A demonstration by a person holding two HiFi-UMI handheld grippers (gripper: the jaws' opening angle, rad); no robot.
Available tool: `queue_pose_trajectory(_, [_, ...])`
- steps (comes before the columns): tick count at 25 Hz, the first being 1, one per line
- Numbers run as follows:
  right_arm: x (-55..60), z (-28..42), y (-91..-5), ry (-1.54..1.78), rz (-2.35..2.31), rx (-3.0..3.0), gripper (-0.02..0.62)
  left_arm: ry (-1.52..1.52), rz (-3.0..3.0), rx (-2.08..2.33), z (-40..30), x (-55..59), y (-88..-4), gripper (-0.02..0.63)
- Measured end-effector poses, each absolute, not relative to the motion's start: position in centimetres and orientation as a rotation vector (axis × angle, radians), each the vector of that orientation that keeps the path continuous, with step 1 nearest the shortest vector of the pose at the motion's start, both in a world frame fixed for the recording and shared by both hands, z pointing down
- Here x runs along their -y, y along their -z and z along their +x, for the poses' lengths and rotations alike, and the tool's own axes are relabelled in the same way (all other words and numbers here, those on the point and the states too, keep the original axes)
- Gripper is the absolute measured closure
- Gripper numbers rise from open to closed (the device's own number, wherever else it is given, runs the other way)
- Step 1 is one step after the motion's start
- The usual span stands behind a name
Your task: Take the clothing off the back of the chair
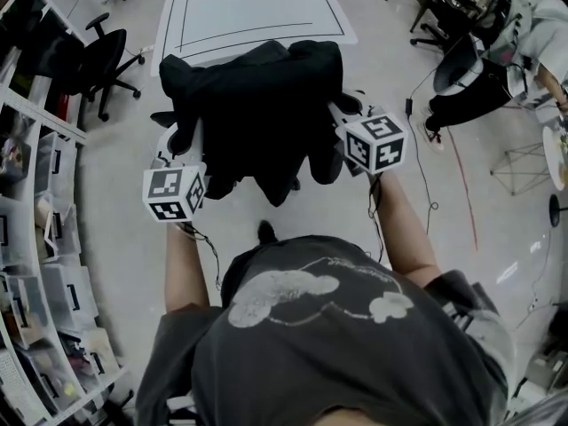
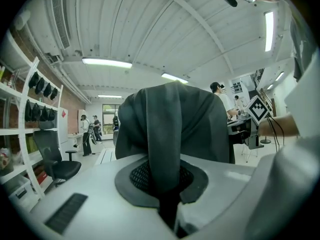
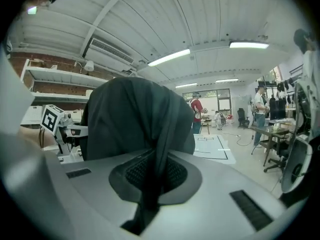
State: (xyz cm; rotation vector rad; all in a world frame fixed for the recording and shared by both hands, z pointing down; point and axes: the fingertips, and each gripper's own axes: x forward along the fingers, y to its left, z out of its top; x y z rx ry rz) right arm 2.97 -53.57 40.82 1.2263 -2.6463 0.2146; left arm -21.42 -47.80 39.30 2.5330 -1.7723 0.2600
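Garment: the black, soft cloth garment [image 1: 257, 114] lies draped over the back of the chair [image 1: 163, 118] directly in front of us. It covers the backrest entirely and has not yet come off.
Left grip: the left gripper [image 2: 167, 184] is clenched on a narrow fold at the garment's left side, and the cloth runs straight down into its closed jaws.
Right grip: the right gripper [image 3: 150, 184] is clamped the same way on a fold at the garment's right side.
Beyond: a white floor mat with black lines [image 1: 257, 11] lies past the chair. A black swivel office chair [image 1: 102, 60] and white shelving [image 1: 35, 238] stand off to our left.
Risk, slipping: we judge each hold to be a thin pinch of loose fabric, so a sharp pull could draw a fold out of one claw.
Risk, snagging: if we pull toward us rather than upward, the cloth may catch on the backrest top — or on whatever side parts it hides.
Risk, the chair: a snagged garment could drag or tip the chair with it.
Risk, uneven lift: raising one side first would bunch the cloth against the other corner.
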Motion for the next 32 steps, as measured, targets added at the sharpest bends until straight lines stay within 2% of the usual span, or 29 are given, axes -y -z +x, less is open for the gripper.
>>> queue_pose_trajectory(18, [46.1, 6.3, -40.0, -0.203, 1.165, 2.702, 0.597, -0.283, 2.449, 1.877, -20.9, 39.8, -38.4, 0.595])
queue_pose_trajectory(32, [37.2, 9.8, -43.8, -0.323, 1.116, 2.721, 0.598, -0.282, 2.36, 1.867, -17.1, 30.9, -41.2, 0.595])
